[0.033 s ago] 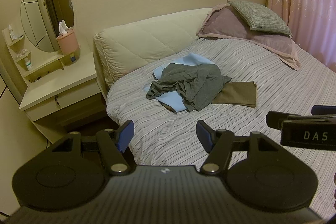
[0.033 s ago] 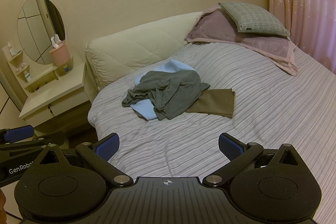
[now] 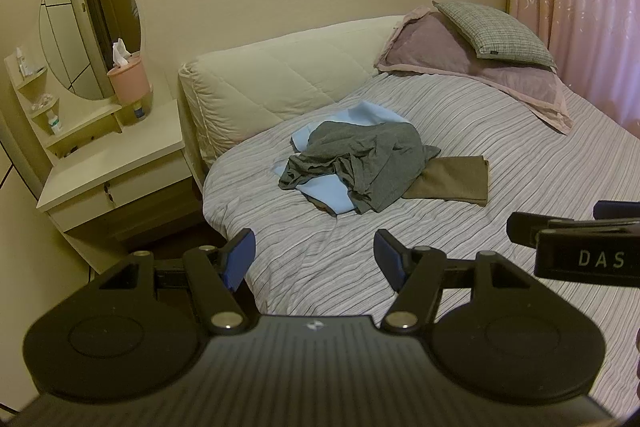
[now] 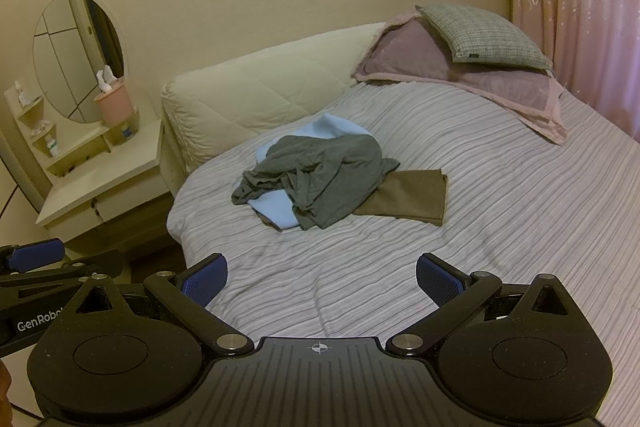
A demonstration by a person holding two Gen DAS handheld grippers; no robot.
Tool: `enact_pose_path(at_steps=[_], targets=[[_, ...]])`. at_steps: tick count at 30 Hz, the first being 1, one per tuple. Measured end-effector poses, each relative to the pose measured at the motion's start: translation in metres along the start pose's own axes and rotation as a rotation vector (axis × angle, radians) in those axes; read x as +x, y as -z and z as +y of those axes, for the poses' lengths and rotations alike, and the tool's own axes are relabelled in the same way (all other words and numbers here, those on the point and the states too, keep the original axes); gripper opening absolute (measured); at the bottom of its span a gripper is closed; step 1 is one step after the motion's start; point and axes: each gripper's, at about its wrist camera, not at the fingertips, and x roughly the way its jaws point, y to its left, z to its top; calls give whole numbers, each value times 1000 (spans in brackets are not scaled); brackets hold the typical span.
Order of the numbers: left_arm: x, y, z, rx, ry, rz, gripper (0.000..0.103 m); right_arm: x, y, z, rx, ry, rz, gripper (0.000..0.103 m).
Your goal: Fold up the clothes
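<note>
Clothes lie in a heap in the middle of the bed (image 3: pixel 540 187), well ahead of both our grippers: a crumpled grey garment (image 3: pixel 360 163) on top, a light blue one (image 3: pixel 332 193) under it showing at the near left and far side, and a flat brown piece (image 3: pixel 452 183) tucked under the grey one's right edge. We hold the left gripper (image 3: pixel 314 257) above the bed's near edge with its jaws spread apart and nothing between them; the heap sits beyond the gap, slightly to the right. Our right gripper (image 4: pixel 322 277) hangs likewise over the near bedding, jaws wide and empty, with the heap straight ahead and slightly left. Only bare striped bedding lies between grippers and clothes. Farther off, a cream headboard (image 3: pixel 280 87) runs behind the heap, and two pillows (image 3: pixel 492 55) are stacked at the far right by a pink curtain (image 3: pixel 580 7). Left of the bed stands a dresser (image 3: pixel 112 163) with an oval mirror (image 3: pixel 90 27) and a pink tissue holder (image 3: pixel 128 81).
</note>
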Motion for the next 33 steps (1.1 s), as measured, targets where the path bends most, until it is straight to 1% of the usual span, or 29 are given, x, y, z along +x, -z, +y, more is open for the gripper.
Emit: enact_pose_path(at_steps=[4,10,33], targets=[[2,1,3,0,-3,1,62,-1,0,1,-1,2,0,103],[-7,-8,0,-1,-7,3,62,-3,0,3,-2,5,1,103],[-3,-10,5,-13,-5,4,62,-3,-2,3,2,2,2,103]])
